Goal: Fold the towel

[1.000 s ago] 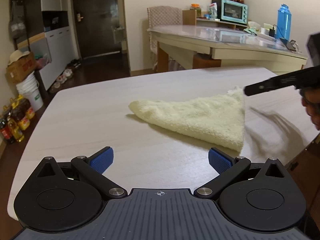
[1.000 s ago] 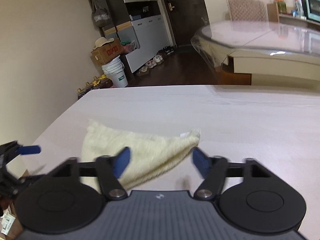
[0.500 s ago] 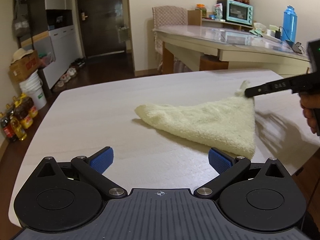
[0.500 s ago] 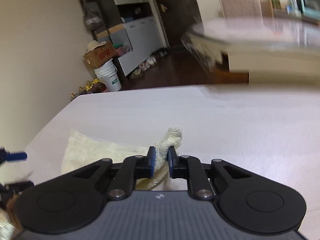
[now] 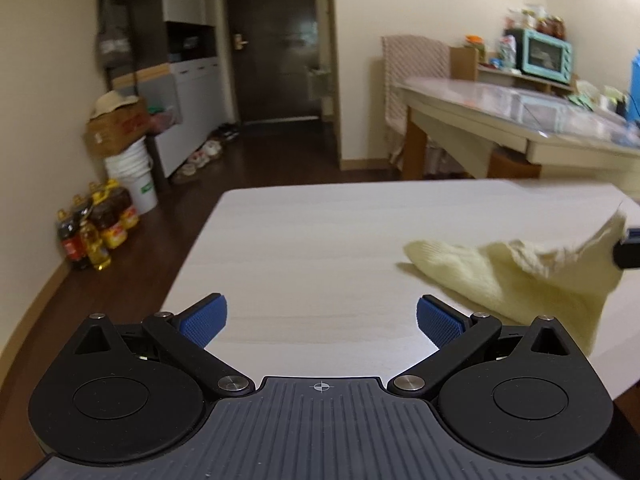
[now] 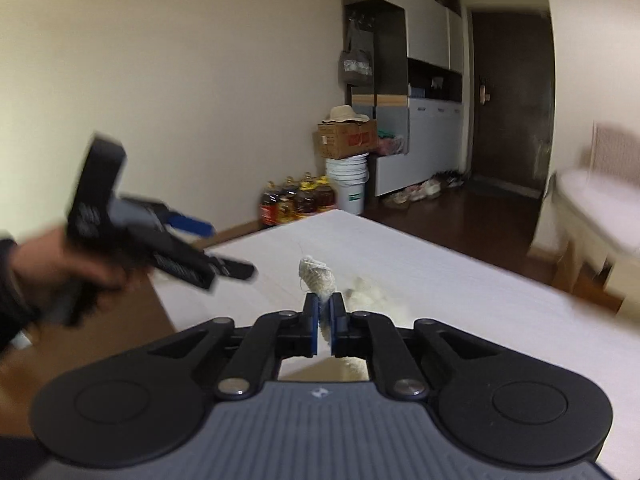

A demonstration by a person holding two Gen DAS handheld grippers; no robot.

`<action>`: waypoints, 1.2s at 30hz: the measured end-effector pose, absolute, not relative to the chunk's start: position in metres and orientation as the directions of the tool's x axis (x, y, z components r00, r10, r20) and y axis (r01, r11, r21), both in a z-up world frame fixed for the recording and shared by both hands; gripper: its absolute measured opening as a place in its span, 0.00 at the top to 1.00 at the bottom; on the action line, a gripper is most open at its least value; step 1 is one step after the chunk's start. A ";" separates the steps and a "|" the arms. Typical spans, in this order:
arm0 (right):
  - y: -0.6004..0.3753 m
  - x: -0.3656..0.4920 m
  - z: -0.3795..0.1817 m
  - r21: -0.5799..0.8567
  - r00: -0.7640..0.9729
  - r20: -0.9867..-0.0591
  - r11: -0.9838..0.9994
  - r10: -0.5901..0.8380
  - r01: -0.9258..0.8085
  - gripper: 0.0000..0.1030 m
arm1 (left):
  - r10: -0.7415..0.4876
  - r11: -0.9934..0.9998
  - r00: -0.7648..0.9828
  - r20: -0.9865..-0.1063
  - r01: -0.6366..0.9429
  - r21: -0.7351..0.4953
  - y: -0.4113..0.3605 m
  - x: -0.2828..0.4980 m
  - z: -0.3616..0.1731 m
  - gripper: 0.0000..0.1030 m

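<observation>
A pale yellow towel lies on the light wooden table, right of my left gripper. Its far right corner is raised off the table. My right gripper is shut on that corner, which sticks up between the blue pads; the rest of the towel hangs hidden below the jaws. The right gripper's tip also shows at the right edge of the left wrist view. My left gripper is open and empty above the table's near left part. It also shows in the right wrist view, held in a hand.
The table's left edge drops to a dark floor with oil bottles and a white bucket. A second table with a teal oven stands behind at the right.
My right gripper has closed on the towel's corner and lifted it, swinging left. My left gripper has turned left, so the towel now sits at its right.
</observation>
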State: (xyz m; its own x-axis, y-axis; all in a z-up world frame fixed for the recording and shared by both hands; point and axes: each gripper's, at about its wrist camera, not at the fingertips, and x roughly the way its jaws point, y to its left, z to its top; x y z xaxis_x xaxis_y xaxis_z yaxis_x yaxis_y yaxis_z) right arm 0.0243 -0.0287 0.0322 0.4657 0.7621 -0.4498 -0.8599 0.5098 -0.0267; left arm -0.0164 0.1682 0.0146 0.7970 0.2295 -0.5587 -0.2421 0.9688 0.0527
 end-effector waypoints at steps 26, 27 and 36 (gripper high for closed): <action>0.016 -0.007 0.008 0.124 0.122 -0.535 0.221 0.836 -0.967 0.85 | 0.185 0.983 0.785 -0.592 -0.150 0.109 0.169 0.025 -0.006 0.00; 0.010 -0.003 0.014 0.138 0.127 -0.524 0.231 0.842 -0.963 0.84 | 0.181 0.984 0.781 -0.597 -0.141 0.113 0.169 0.029 -0.008 0.00; -0.010 0.082 0.033 0.092 0.314 -0.553 0.431 0.772 -0.898 0.79 | 0.104 0.993 0.775 -0.623 -0.040 0.116 0.179 0.079 -0.015 0.00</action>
State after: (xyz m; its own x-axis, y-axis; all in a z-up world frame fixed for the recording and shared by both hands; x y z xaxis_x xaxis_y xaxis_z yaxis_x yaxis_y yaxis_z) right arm 0.0816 -0.0102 0.0334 0.3136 0.7716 -0.5534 -0.8977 0.4309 0.0920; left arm 0.0791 0.1792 -0.0147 0.7751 0.1037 -0.6232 -0.0398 0.9925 0.1156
